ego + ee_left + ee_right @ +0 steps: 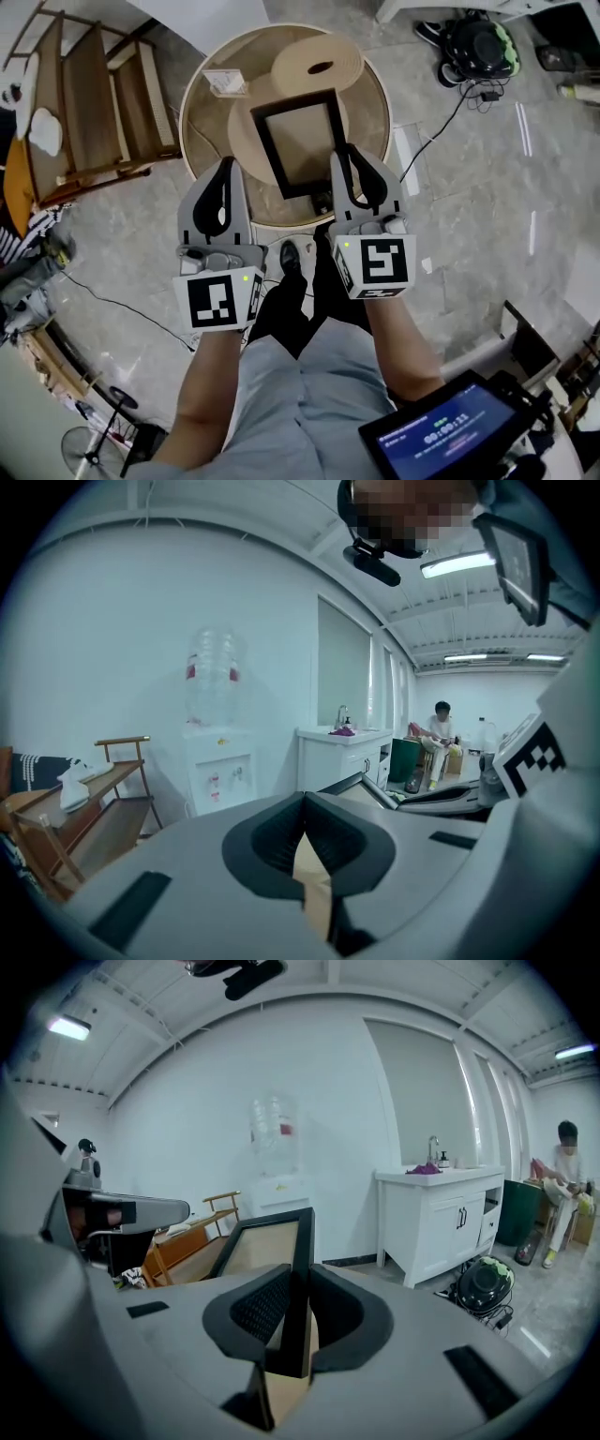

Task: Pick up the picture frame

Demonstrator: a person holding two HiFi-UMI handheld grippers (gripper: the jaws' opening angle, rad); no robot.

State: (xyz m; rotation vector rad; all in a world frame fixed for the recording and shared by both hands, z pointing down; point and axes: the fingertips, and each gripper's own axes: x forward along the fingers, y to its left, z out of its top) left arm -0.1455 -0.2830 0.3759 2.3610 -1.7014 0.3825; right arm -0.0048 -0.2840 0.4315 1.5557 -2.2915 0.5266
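Nearest, at low right, a dark tablet [448,433] with a lit screen. Just beyond, side by side over the near edge of a round wooden table [208,127], the left gripper [227,171] and right gripper [347,159]. On the left: pads pressed together at the tips, nothing between them, only a tan surface through the gap below; sits left of the picture frame [302,142], apart from it. On the right: pads clenched on the frame's black right-hand bar. Frame itself at the middle of the table, black border round a tan panel, long sides running near to far; looks raised and tilted in the right gripper view, though hard to say whether clear of the tabletop. Farther on the table, just beyond the frame's far edge, a tan disc [319,64] with a dark hole, and to its left a small pale card [225,82]. Left of the table, a wooden shelf rack [94,108]. Far right on the floor, a black round machine [480,45] with a cable
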